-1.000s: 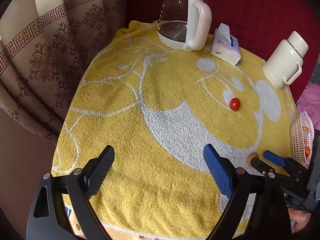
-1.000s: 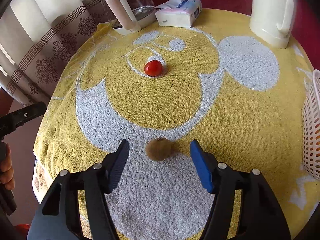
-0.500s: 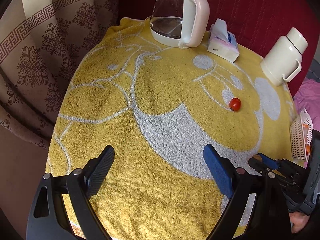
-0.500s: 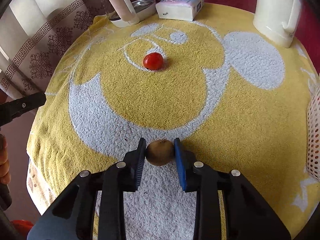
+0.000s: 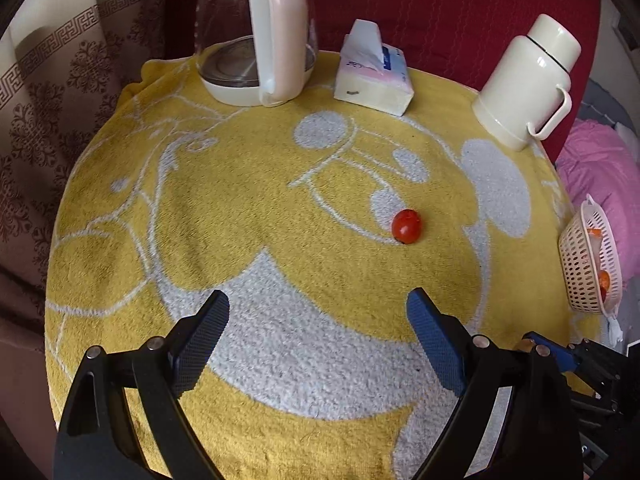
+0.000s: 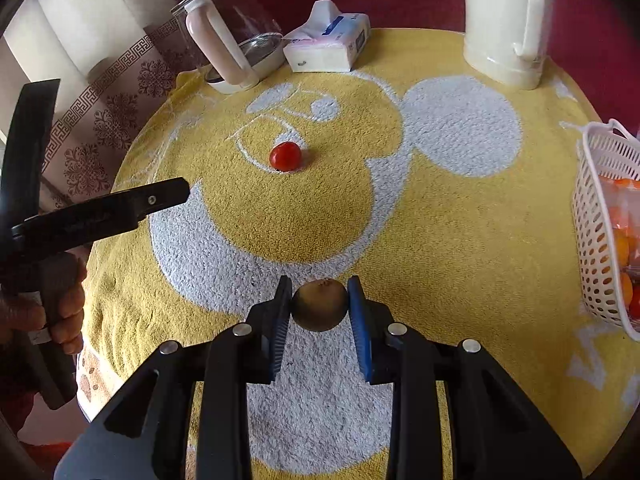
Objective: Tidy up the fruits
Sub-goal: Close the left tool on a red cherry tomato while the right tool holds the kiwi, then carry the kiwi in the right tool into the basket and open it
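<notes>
1. Your right gripper is clamped on a small brown round fruit; both pads press its sides, and it sits at the fingertips over the white patch of the yellow towel. Whether it touches the cloth you cannot tell from these views
2. Beyond it, near the middle of the towel, a red cherry tomato lies alone on the white outline of the cartoon pattern, well apart from the held fruit
3. At your right edge of the towel stands a white perforated basket with orange fruits already inside it
4. Your left gripper hangs with its jaws spread wide and nothing between them, over the white patch, with the tomato ahead and to the right of its blue pad. In the right wrist view you see your left hand wrapped round its handle at the left edge of the towel
5. Along the far edge stand a glass kettle with a pink handle, a tissue pack just beside it, and a cream thermos jug further right
6. Behind them is a dark red backing, with a patterned curtain on the left
</notes>
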`<state>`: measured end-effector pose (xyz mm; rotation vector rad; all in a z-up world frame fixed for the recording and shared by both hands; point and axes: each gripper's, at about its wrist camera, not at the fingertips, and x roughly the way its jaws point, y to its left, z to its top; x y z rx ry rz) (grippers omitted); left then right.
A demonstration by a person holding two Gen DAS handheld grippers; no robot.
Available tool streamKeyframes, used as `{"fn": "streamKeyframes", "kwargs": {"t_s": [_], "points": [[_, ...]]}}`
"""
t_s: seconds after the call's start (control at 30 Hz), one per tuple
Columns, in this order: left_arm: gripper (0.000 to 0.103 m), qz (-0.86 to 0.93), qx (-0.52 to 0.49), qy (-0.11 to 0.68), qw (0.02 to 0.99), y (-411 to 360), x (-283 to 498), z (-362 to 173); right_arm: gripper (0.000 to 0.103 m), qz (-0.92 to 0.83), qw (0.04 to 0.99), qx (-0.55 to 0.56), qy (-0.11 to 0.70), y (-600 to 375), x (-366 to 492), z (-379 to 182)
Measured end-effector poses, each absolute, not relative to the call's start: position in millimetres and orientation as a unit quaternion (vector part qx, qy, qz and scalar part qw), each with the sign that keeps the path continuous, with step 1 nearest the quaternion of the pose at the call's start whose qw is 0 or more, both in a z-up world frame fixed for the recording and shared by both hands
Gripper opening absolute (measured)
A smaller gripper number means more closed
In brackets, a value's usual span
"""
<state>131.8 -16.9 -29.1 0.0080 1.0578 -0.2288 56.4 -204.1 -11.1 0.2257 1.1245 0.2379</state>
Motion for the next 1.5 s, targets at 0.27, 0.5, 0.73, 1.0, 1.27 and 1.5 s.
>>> {"fn": "streamKeyframes", "kwargs": {"t_s": [0.27,0.5,0.73,1.0,1.27,1.5], "points": [[0.080,-0.153,0.017,0.509,0.847,-54.5,155.1,-45.1,0.029,0.091,0.831,0.122,0.535,-216.1,35.5,-8.8],[0.065,-0.174,0.031,0.510,0.842,-76.6,170.2,-56.3,0.029,0.069,0.830,0.133,0.537,-231.9,23.0,-7.2],[0.049,-0.166,0.039,0.516,0.840,-83.5,186.1,-66.3,0.029,0.054,0.829,0.140,0.539,-242.9,13.4,-6.3],[0.030,-0.180,0.040,0.512,0.839,-89.3,190.3,-68.4,0.029,0.048,0.829,0.139,0.539,-248.9,6.7,-4.9],[0.026,-0.182,0.039,0.508,0.841,-86.4,179.3,-63.9,0.029,0.054,0.832,0.138,0.534,-251.4,4.5,-0.3],[0.026,-0.164,0.057,0.494,0.852,-83.4,159.0,-46.7,0.029,0.067,0.838,0.136,0.524,-254.1,3.7,6.9]]}}
